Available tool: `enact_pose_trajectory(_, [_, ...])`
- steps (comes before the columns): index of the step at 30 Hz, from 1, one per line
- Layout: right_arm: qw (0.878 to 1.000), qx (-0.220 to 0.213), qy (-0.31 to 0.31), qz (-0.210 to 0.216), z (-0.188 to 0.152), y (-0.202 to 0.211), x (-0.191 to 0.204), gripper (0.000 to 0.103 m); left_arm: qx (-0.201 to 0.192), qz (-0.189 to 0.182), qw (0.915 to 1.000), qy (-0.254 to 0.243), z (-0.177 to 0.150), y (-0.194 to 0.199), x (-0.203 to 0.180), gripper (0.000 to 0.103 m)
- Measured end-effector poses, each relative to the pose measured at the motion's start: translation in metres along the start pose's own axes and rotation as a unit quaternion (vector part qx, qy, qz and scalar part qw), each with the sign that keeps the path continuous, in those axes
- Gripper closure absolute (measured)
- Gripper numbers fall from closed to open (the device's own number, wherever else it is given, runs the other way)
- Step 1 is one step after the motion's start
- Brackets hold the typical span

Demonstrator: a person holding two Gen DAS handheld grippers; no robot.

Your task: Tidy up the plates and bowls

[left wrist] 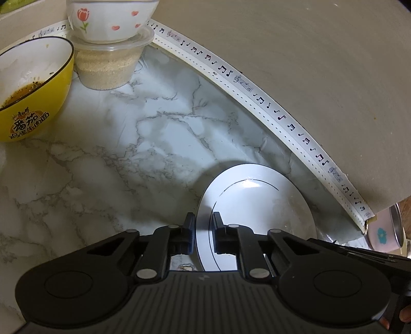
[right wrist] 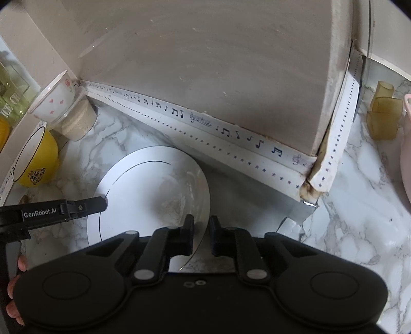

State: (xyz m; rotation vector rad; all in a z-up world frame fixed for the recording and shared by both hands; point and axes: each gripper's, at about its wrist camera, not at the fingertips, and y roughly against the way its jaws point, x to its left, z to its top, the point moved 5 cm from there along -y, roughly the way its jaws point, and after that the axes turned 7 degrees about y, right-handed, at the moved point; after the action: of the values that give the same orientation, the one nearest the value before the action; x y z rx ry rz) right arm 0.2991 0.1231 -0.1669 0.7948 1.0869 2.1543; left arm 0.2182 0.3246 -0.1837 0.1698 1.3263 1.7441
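A white plate (left wrist: 257, 205) with a thin black ring lies over the marble counter near the wall; it also shows in the right wrist view (right wrist: 154, 185). My left gripper (left wrist: 204, 226) is shut on the plate's left rim, one finger on each side. It shows from the side in the right wrist view (right wrist: 102, 201). My right gripper (right wrist: 201, 231) is shut on the plate's right rim. A dirty yellow bowl (left wrist: 30, 95) stands at the far left. A white bowl with hearts and a tulip (left wrist: 110, 18) sits on a clear plastic tub of grains (left wrist: 108, 64).
A beige wall with a music-note strip (left wrist: 257, 95) runs along the counter and ends at a corner (right wrist: 313, 174). Amber cups (right wrist: 382, 115) and a pink vessel (right wrist: 407, 154) stand to the right. A pink pot (left wrist: 385, 231) shows at the right edge.
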Motion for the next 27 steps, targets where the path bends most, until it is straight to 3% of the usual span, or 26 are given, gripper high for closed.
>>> enact_pose_trajectory(27, [1.0, -0.024, 0.002, 0.017, -0.019, 0.04, -0.002, 0.094, -0.028, -0.011, 0.9995, -0.013, -0.039, 0.053, -0.018, 0.091])
